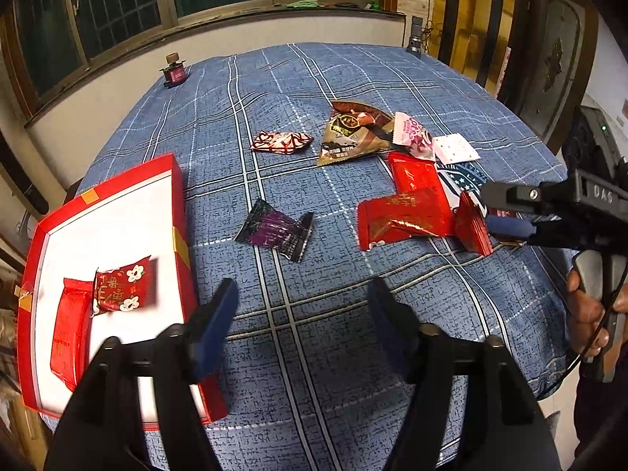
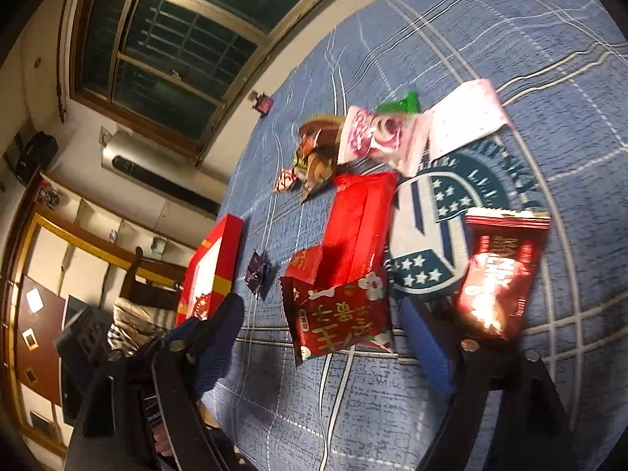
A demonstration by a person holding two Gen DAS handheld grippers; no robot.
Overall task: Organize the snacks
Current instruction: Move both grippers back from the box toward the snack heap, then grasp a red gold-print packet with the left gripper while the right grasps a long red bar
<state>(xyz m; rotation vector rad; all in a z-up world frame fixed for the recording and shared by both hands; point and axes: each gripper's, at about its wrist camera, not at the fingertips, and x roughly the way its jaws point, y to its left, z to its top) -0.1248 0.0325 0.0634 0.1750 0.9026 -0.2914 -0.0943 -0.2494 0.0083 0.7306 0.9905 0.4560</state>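
Note:
A red box with a white inside lies at the table's left and holds a flowered red pack and a plain red pack. My left gripper hovers open over bare cloth just right of the box, with nothing between its fingers. Loose snacks lie beyond it: a purple pack, a brown triangular bag, a red-and-white pack, a pink pack and red packs. My right gripper is open. A flowered red pack lies on the cloth between its fingertips, and the pads are clear of it. A dark red pack sits just right of it.
A blue checked cloth covers the table. A small dark red jar and a grey cylinder stand at the far edge under the window. A person's hand holds the right gripper's handle at the table's right edge.

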